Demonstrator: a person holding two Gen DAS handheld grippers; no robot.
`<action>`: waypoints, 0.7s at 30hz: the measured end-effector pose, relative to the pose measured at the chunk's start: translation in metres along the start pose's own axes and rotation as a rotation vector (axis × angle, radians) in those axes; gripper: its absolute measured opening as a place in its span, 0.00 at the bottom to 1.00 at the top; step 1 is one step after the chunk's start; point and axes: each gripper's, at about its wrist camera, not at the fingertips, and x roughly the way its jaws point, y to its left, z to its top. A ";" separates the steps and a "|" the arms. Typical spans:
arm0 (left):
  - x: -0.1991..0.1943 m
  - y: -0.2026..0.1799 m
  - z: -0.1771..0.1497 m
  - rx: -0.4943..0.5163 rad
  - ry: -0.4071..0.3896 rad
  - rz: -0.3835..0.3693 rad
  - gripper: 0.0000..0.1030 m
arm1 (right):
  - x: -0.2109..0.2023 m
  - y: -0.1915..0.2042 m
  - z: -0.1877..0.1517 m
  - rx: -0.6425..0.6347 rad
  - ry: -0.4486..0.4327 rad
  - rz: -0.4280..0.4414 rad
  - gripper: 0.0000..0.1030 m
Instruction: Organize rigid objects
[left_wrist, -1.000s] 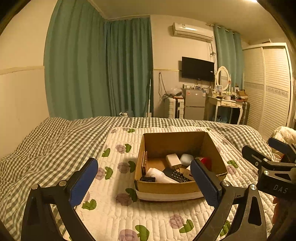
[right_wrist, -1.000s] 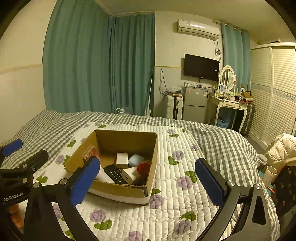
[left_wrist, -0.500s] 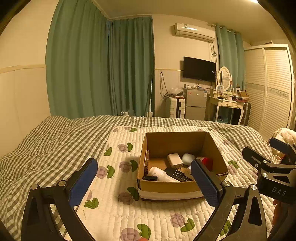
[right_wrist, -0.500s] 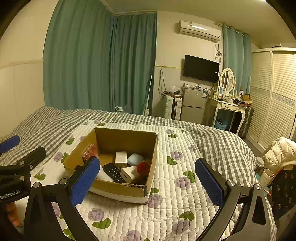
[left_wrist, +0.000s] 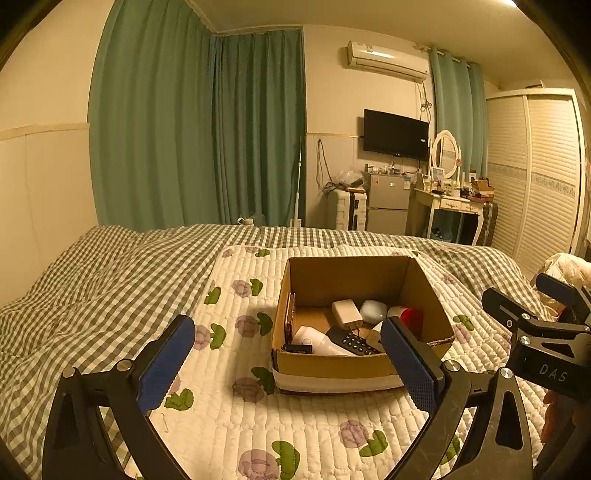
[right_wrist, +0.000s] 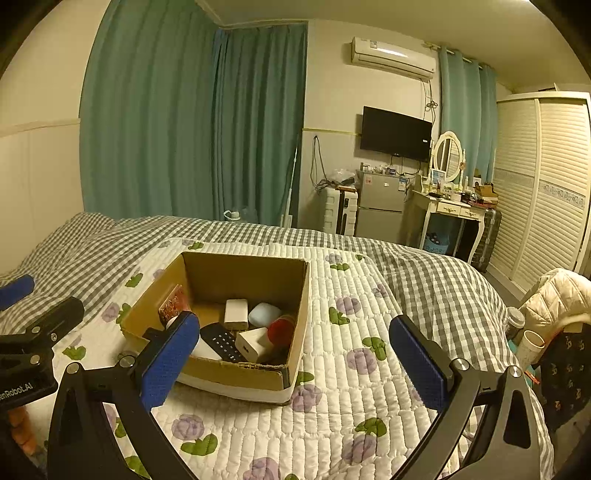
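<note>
Below, both your grippers — left gripper (left_wrist: 288, 363), right gripper (right_wrist: 291, 356) — spread wide, holding nothing, hovering short of cardboard box (left_wrist: 364, 363) on quilted floral pad (left_wrist: 236, 295). Rigid items lie inside box: white charger block (right_wrist: 235, 313), pale blue rounded case (right_wrist: 264, 314), black keypad remote (right_wrist: 221, 341), red-capped piece (right_wrist: 280, 330). Stage ambiguous: items gathered after sorting, or awaiting removal. Surfaces: hard glossy plastic, stiff corrugated walls, soft padded bedding.

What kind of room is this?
A bedroom, most likely: a bed with a checked cover, a dressing table with an oval mirror and a louvred wardrobe along the far side.
</note>
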 end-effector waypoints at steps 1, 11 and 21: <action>0.000 -0.001 0.000 0.005 0.000 0.002 1.00 | 0.000 -0.001 0.000 0.001 0.001 0.001 1.00; 0.002 -0.003 0.002 0.018 -0.007 0.008 1.00 | 0.003 0.000 0.001 0.002 0.000 0.006 1.00; 0.002 -0.003 0.002 0.016 -0.009 0.008 1.00 | 0.003 -0.001 0.001 0.001 -0.001 0.004 1.00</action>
